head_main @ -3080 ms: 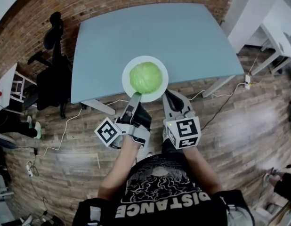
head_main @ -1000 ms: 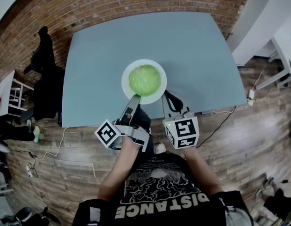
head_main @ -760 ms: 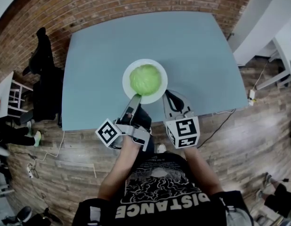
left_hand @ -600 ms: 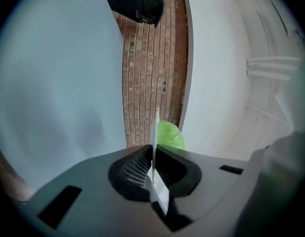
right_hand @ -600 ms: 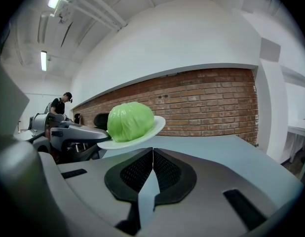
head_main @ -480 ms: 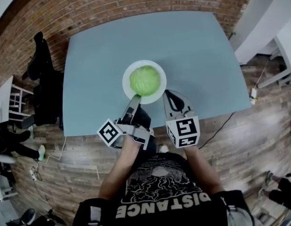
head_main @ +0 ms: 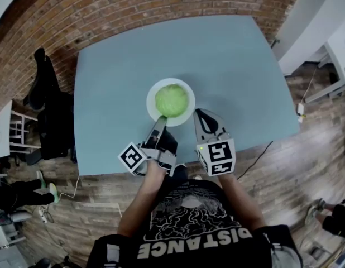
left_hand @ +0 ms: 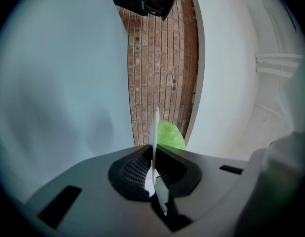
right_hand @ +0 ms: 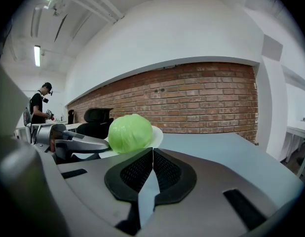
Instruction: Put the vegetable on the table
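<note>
One round, pale green cabbage (head_main: pixel 172 100) with smooth, glossy leaves sits on a thin white round plate (head_main: pixel 152 103), seen over the near part of the matte blue-grey table (head_main: pixel 228 60). The left gripper (head_main: pixel 161 119) pinches the plate's near rim, with the cabbage just beyond its tips. The right gripper (head_main: pixel 201 115) is clenched on nothing, just beside the plate.
</note>
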A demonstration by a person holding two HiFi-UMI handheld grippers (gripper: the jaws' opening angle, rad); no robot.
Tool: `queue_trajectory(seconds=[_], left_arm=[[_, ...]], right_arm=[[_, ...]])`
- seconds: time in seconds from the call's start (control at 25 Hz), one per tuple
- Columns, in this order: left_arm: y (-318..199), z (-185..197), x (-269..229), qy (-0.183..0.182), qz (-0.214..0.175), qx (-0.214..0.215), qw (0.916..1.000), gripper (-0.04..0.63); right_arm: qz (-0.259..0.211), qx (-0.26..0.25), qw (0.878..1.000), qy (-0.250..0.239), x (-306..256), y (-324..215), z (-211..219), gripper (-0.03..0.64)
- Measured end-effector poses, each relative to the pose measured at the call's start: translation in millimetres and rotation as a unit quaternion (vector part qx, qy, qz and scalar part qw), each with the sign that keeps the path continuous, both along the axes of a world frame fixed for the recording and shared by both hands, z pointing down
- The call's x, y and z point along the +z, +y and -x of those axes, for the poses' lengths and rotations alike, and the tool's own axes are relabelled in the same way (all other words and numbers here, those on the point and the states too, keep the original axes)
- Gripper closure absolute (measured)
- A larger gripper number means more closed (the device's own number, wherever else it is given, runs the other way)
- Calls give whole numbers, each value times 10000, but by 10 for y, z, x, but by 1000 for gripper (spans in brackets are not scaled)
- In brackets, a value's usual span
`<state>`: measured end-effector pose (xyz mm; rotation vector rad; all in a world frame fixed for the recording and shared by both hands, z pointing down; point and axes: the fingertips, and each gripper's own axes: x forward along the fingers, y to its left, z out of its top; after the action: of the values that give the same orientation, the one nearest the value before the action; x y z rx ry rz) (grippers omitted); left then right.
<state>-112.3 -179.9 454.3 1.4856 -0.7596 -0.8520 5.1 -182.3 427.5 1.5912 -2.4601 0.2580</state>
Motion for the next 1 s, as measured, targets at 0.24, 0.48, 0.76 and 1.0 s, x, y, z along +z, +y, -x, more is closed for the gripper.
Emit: queue_trajectory(seconds=[0.24, 0.48, 0.76, 1.0], left_arm=[[-188, 32, 210, 8, 170, 182, 9997, 580], [-319, 64, 446, -80, 336, 395, 9986, 580], [-387, 23, 566, -58, 450, 634, 9970, 578], [-421, -109, 610, -105, 490, 672, 9965, 578]], right_arm=[[87, 94, 9999, 73, 30, -187, 71, 606], [167, 199, 9996, 122, 87, -348, 156, 606], [213, 344, 9991, 153, 157, -443, 180, 606], [212, 321, 9991, 155, 202, -497, 78, 606]])
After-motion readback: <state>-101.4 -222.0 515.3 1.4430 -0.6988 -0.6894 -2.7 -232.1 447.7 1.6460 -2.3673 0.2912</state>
